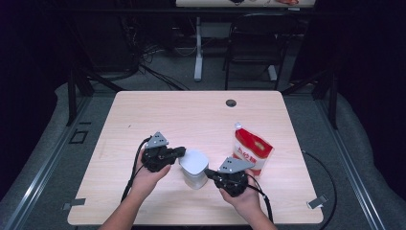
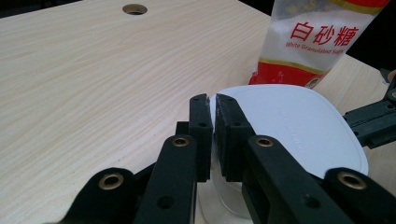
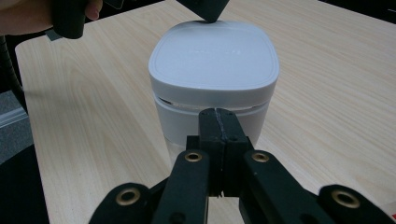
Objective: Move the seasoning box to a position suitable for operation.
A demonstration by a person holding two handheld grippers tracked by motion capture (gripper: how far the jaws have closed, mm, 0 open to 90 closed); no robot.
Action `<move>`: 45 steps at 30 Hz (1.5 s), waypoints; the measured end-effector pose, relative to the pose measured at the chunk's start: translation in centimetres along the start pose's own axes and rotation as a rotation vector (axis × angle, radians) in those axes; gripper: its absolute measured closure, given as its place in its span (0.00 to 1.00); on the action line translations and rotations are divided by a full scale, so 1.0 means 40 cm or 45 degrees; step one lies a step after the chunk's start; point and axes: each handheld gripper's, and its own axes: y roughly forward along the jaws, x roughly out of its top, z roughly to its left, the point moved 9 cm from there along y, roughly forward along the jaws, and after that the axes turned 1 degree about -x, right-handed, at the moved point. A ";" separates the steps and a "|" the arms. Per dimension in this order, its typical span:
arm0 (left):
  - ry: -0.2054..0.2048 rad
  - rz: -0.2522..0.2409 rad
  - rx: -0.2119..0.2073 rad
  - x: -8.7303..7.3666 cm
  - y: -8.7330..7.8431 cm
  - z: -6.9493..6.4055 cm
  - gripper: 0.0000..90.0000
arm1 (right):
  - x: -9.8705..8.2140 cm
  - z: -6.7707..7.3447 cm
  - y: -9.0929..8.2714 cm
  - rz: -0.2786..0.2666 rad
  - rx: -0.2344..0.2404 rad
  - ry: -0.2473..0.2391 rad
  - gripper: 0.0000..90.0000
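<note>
The left tongs [image 1: 181, 152] are being held at the left edge of the white lidded container [image 1: 194, 167], which is standing near the front middle of the table [image 1: 143, 115]. In the left gripper view the two black jaws are seen almost together, only a thin slit parting them, with the rim of the container's lid [image 2: 299, 126] lying just at that slit; whether the pads are pressing on it cannot be told. No earlier picture is being compared here.

The container is being flanked on both sides. Its lid [image 3: 214, 58] is seen sitting slightly raised over the body, a dark gap showing under its rim in the right gripper view.

The right tongs [image 1: 208, 171] are being held at the container's right lower side, jaws fully closed with nothing between them, their tips just in front of the container wall [image 3: 177, 121].

Further right, a red and white bag of sugar [image 1: 252, 151] is lying close behind the right hand [image 1: 246, 199]. A cable hole [image 1: 231, 103] is seen at the far edge.
</note>
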 end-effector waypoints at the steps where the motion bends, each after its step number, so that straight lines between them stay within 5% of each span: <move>1: 0.000 0.000 0.000 0.000 0.000 0.000 0.95 | 0.000 0.000 0.000 0.000 0.000 0.000 1.00; 25: -0.018 -0.040 0.025 0.003 -0.036 0.025 0.84 | 0.025 0.005 -0.005 -0.027 0.009 0.000 1.00; 45: -0.049 -0.057 0.072 -0.005 -0.064 0.060 0.78 | 0.091 0.012 -0.001 -0.045 0.019 -0.035 1.00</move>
